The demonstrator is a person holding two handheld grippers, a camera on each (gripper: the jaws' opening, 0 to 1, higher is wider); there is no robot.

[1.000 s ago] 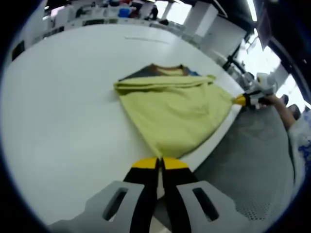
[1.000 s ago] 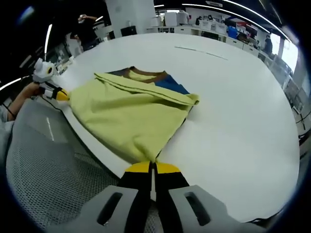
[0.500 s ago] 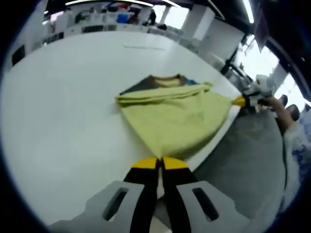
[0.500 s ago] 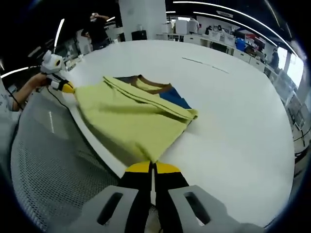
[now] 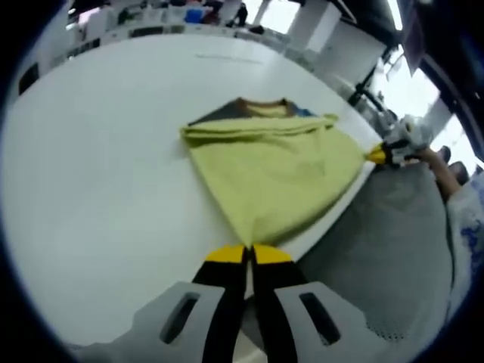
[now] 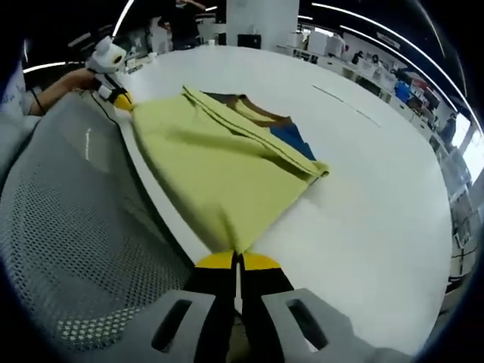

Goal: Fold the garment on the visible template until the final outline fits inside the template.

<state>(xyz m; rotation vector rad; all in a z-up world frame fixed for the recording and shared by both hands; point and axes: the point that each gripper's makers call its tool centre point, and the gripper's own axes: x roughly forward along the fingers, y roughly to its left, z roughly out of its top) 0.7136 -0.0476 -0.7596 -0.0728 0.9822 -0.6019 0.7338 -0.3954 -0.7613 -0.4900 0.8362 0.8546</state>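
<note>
1. Left gripper view sits low at the table (image 5: 91, 151) edge, looking along its jaws across the yellow garment (image 5: 272, 178).
2. Right gripper view does the same from the opposite corner.
3. Both share the garment (image 6: 219, 162), tabletop (image 6: 378, 197), and each other's gripper.

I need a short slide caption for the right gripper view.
Right gripper shut on a corner of the yellow garment, stretched over the white table edge.

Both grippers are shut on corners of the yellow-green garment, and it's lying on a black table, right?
Not quite: the table is white, as the left gripper view shows. The rest holds: the left gripper and the right gripper are each shut on a corner of the yellow-green garment.
</note>
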